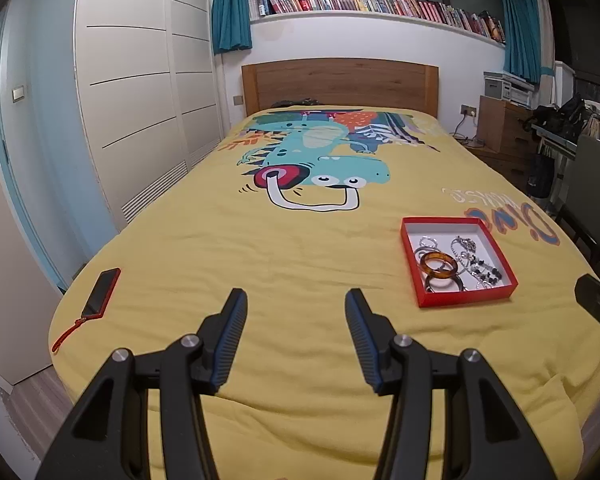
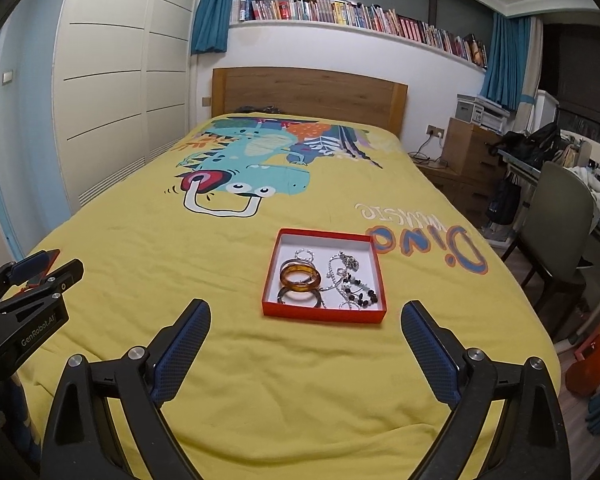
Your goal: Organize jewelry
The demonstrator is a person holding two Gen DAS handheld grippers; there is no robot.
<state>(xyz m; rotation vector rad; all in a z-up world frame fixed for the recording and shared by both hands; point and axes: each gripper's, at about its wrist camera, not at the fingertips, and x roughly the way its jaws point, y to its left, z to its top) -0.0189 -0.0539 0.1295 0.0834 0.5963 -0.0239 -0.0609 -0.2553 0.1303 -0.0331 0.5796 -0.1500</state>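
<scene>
Bed: a yellow dinosaur-print duvet (image 2: 260,360) was spread flat and served as the work surface.
Red box: a shallow, lidless red box (image 2: 323,314) lay on the bed's right half, its open top leaving everything inside reachable.
Jewelry: amber bangles (image 2: 300,278), silver rings (image 2: 305,255) and beaded strands (image 2: 358,286) sat bunched and overlapping inside the box; none lay on the duvet.
Left hand-held gripper (image 1: 296,334): fingers apart, holding nothing, above the bed's near edge.
Right hand-held gripper (image 2: 306,346): spread wide, holding nothing, pointed at the box.
Phone: a red-cased phone (image 1: 101,293) lay well apart at the left edge.
Stage: the gathered jewelry fitted either a tidied box or a jumble awaiting sorting.
</scene>
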